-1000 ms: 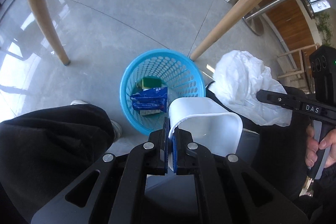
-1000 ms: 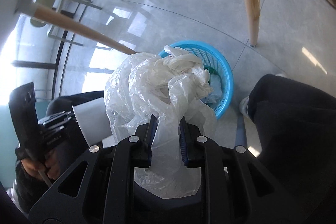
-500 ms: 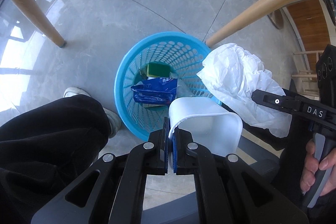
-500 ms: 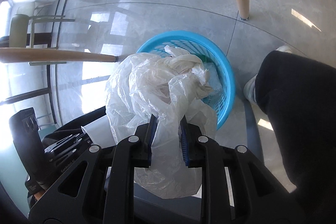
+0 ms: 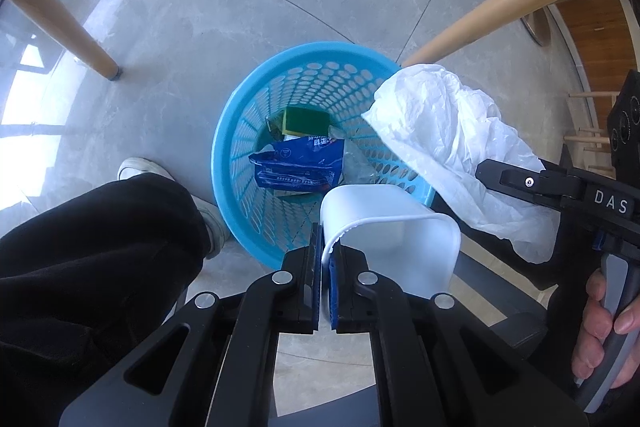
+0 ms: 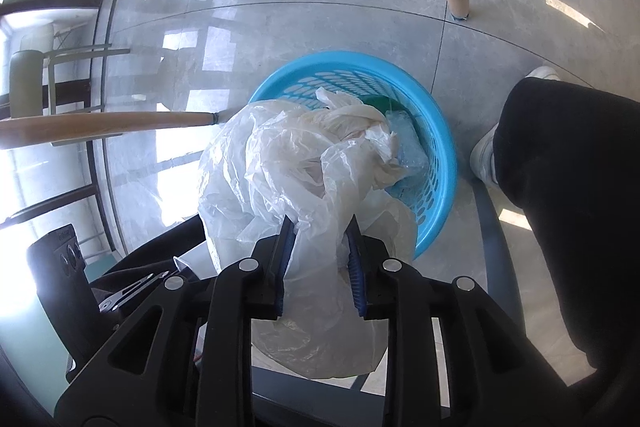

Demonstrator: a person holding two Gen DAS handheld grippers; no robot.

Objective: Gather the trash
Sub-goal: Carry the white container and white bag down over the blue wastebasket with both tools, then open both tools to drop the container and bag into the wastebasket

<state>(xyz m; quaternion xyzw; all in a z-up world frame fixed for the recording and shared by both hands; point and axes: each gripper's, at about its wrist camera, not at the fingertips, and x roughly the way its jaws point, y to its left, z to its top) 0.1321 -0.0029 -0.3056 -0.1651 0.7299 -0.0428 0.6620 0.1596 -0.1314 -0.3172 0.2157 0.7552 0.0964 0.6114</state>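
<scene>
Left hand-held gripper (image 5: 326,255) clenched on white tub (image 5: 390,227) rim, above blue basket (image 5: 240,131) edge. Right hand-held gripper (image 6: 320,247) jaws opening, crumpled plastic bag (image 6: 296,179) between them, over basket rim. Basket on floor.

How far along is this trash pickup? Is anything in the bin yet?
Partly done: the blue basket already holds a blue packet and a green sponge. In hand: the left gripper pinches a white container; the right gripper, jaws opening, has a plastic bag between them. Both remain to drop in.
</scene>
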